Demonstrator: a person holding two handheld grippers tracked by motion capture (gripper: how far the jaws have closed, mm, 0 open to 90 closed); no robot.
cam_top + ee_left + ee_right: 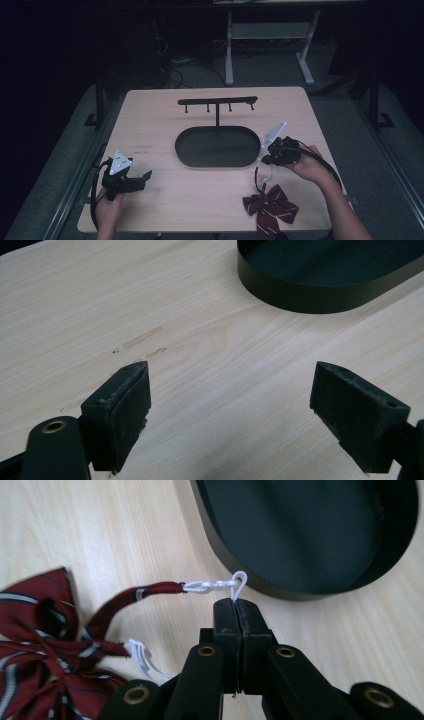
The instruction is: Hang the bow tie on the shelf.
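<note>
The right gripper (pixel 236 611) has its two black jaws squeezed together on a thin white loop (pixel 239 582). The loop is at the end of a red strap that belongs to the bow (pixel 40 640). In the right gripper view the loop pokes up just past the jaw tips, and the strap runs off toward 9 o'clock to the bow, which lies at the bottom left. A second white loop sits by the bow, near 7 o'clock from the jaws.

In the high view the bow (pixel 270 206) is dark red with pale stripes. It lies on the table (pixel 150 125) close to the near edge, at about 5 o'clock from the tray (pixel 218 146). The right gripper (pixel 267 159) is just above the bow, at the tray's right end, and the white cord hangs from it down to the bow.

The tray is black and oval and sits in the middle of the table. A thin post stands at its far side with a bar (pixel 218 101) across the top, and little pegs hang under the bar.

The left gripper (pixel 142 178) is at 8 o'clock from the tray, well apart from the bow. Its jaws stand wide apart with bare wood between them. In the left gripper view the tray (pixel 310 295) is at 1 o'clock.
</note>
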